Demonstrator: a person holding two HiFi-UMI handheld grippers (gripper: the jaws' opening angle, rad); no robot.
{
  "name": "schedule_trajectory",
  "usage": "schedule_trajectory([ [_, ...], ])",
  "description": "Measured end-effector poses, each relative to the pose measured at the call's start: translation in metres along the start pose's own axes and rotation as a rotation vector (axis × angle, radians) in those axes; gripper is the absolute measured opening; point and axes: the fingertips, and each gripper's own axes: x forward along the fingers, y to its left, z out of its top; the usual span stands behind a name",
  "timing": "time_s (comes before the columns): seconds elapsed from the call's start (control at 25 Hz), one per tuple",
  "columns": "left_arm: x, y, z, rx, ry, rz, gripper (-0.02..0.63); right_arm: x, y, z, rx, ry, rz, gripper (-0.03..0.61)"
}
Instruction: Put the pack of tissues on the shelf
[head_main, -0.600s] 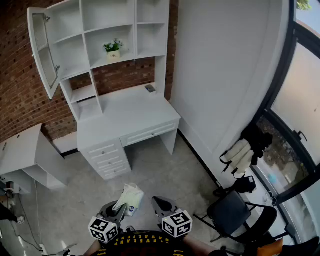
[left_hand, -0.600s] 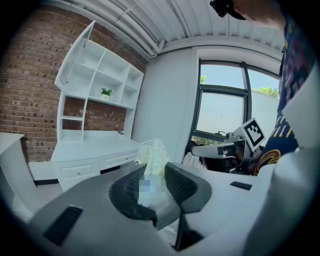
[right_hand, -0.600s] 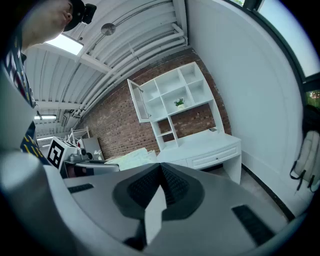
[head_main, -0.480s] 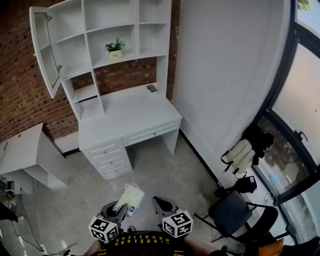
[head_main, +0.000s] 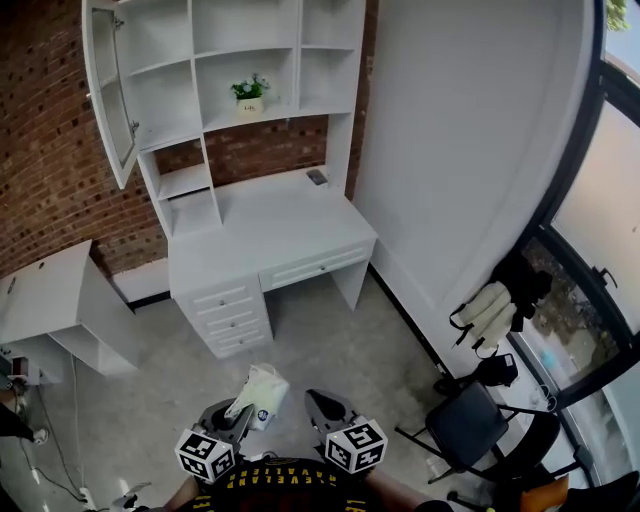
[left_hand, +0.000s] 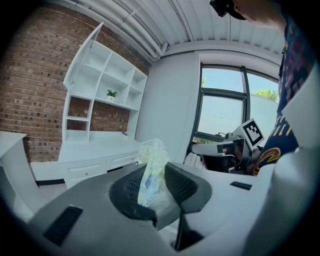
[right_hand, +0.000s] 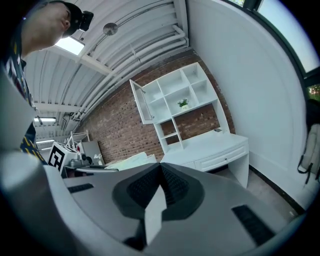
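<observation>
A pale, crinkly pack of tissues (head_main: 260, 394) sticks out of my left gripper (head_main: 236, 412), whose jaws are shut on it low in the head view. In the left gripper view the tissue pack (left_hand: 151, 167) stands pinched between the dark pads, with my left gripper (left_hand: 153, 184) pointing toward the room. Beside it, my right gripper (head_main: 322, 408) is shut with nothing in it; in its own view my right gripper (right_hand: 161, 184) has its pads pressed together. The white shelf unit (head_main: 235, 118) rises over a white desk (head_main: 275, 235) against the brick wall, well ahead of both grippers.
A small potted plant (head_main: 250, 95) stands on a middle shelf, and a glass cabinet door (head_main: 108, 95) hangs open at the left. A small dark object (head_main: 317, 177) lies on the desk. A white low cabinet (head_main: 55, 305) is at left, a black chair (head_main: 470, 425) and hanging clothes (head_main: 495, 305) at right.
The desk and shelf have slid right and down in the head view, so the view has shifted. Both grippers hold the same places, the tissue pack still gripped.
</observation>
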Motion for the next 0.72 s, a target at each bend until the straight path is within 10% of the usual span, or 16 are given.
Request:
schedule_trajectory([
  [0.72, 0.026, 0.053, -0.014, -0.045, 0.061, -0.168, 0.074, 0.046, -0.003, -0.035, 0.102, 0.106, -0.182, -0.009],
])
